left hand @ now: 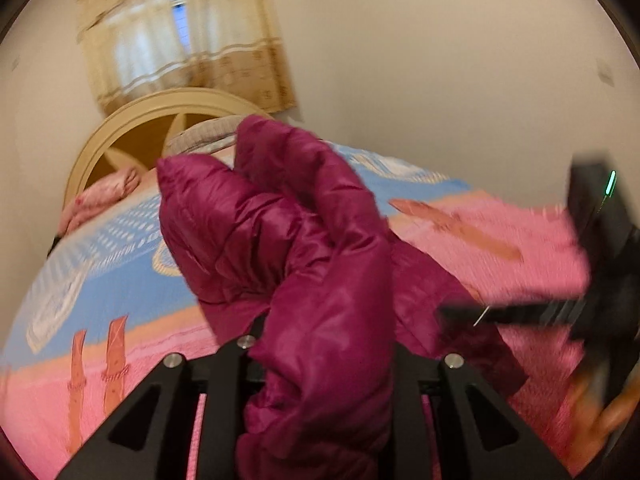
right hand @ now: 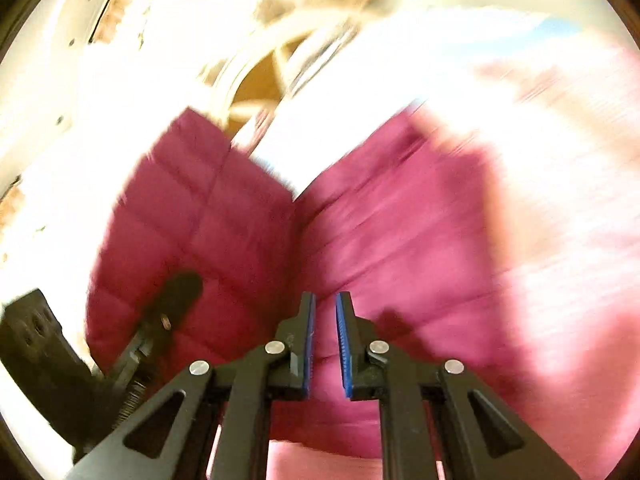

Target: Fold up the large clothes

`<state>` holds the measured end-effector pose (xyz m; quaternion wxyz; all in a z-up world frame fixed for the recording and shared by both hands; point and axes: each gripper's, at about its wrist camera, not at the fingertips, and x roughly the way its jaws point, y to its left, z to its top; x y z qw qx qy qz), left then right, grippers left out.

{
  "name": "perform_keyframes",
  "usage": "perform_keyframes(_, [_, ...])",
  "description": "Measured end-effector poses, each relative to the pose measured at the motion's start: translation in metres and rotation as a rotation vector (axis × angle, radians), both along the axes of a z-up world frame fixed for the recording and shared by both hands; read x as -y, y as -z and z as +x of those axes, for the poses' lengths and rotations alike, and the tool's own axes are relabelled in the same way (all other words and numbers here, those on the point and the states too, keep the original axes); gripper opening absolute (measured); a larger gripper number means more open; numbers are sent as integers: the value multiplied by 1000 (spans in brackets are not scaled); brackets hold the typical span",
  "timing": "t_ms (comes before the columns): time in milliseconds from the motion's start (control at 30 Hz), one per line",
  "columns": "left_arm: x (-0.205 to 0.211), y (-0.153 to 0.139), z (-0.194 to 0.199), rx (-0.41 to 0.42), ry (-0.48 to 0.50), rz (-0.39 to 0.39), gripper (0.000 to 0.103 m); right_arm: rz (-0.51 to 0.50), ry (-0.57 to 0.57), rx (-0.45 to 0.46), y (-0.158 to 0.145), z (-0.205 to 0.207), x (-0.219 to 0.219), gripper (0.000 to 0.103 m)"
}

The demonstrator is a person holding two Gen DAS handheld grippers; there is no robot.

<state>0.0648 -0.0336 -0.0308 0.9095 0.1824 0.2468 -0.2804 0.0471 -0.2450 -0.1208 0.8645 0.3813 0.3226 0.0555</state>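
Note:
A magenta quilted puffer jacket point(left hand: 296, 216) lies on a bed. My left gripper point(left hand: 320, 344) is shut on a bunched fold of it and holds it lifted above the bedspread; the fabric hides the fingertips. In the right wrist view the jacket point(right hand: 392, 232) spreads under my right gripper point(right hand: 324, 304), whose blue-padded jaws stand a small gap apart with nothing between them, just above the cloth. The left gripper also shows in the right wrist view point(right hand: 176, 292), gripping the jacket at the left. The right gripper shows blurred in the left wrist view point(left hand: 472, 314).
The bed carries a pink and blue patterned bedspread point(left hand: 100, 280). A cream curved headboard point(left hand: 132, 124) and a pink pillow point(left hand: 100, 196) are at the far end. A curtained window point(left hand: 176, 36) is in the cream wall behind.

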Motion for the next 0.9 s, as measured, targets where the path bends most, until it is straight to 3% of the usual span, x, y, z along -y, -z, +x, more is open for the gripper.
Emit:
perform_keyframes(133, [32, 24, -14, 4, 60, 113, 23, -59, 105, 16, -9, -38, 38, 11])
perform_keyframes(267, [47, 42, -28, 13, 94, 191, 23, -71, 124, 37, -17, -48, 52, 11])
perform_keyframes(333, [54, 50, -35, 29, 104, 233, 23, -59, 109, 43, -20, -57, 59, 19])
perform_keyframes(367, [58, 55, -39, 41, 112, 256, 24, -51, 95, 50, -21, -59, 61, 43])
perform_keyframes(400, [61, 57, -43, 52, 121, 274, 25, -40, 79, 67, -24, -60, 62, 75])
perform_keyframes(433, [64, 60, -47, 66, 128, 293, 25, -32, 77, 94, -29, -61, 65, 88])
perform_keyframes(600, [71, 74, -59, 124, 143, 351, 25, -120, -48, 138, -60, -40, 50, 88])
perform_keyframes(700, [67, 73, -60, 122, 151, 329, 24, -308, -137, 134, -76, -11, 25, 86])
perform_keyframes(767, [64, 73, -66, 130, 158, 321, 24, -409, -226, 123, -77, 10, 4, 58])
perform_keyframes(800, [64, 74, -69, 132, 164, 317, 24, -432, -260, 95, -73, 19, -3, 29])
perform_keyframes(833, [62, 74, -71, 132, 172, 313, 24, -447, -284, 57, -65, 29, -8, 21])
perform_keyframes(900, [54, 66, -68, 115, 194, 288, 25, -464, -280, -13, -44, 44, -8, 20])
